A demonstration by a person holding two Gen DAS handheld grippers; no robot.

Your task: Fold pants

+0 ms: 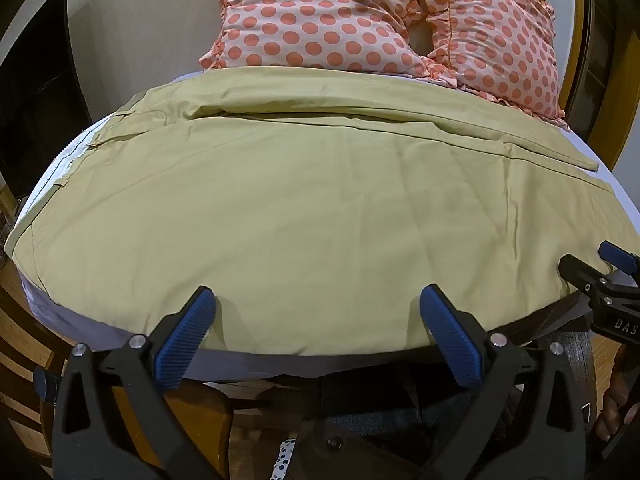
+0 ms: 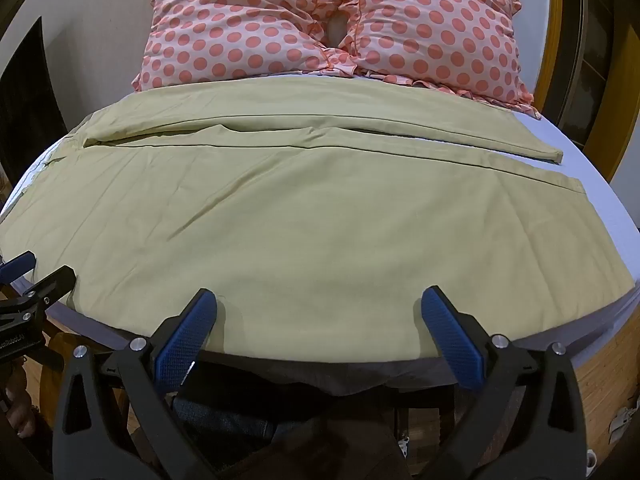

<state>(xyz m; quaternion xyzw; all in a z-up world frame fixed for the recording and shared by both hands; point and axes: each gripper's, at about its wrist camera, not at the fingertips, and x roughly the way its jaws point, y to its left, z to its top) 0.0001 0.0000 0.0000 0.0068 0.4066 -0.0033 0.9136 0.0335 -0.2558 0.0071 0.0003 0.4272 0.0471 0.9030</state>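
Pants (image 1: 304, 208) lie flat across the bed (image 2: 624, 216), waist toward the left, hems toward the right, with 2 legs side by side and a seam line between them.

The left gripper (image 1: 316, 300) has its 2 blue-padded fingers (image 1: 188, 332) spread wide, holding nothing; the tips sit at the pants' near edge, over the cloth, though contact cannot be told. The right gripper (image 2: 318, 302) is the same: fingers (image 2: 452, 340) spread wide, tips at the near edge, further toward the hem end. Each gripper shows at the margin of the other's view, so the 2 are placed side by side along that edge.

This placing looks like the start of a lengthwise fold: 2 grips spaced along the near leg would let it be lifted evenly and laid over the far leg. No fold looks made yet. The far leg's hem stops short of the near one, so the legs may need lining up.

Beyond the pants, 2 dotted pillows (image 2: 248, 36) rest at the far side, just touching the cloth's far edge.

Writing: "DAS" reads on the right gripper's body in the left view; the letters on the left gripper's body in the right view are too cut off to read.
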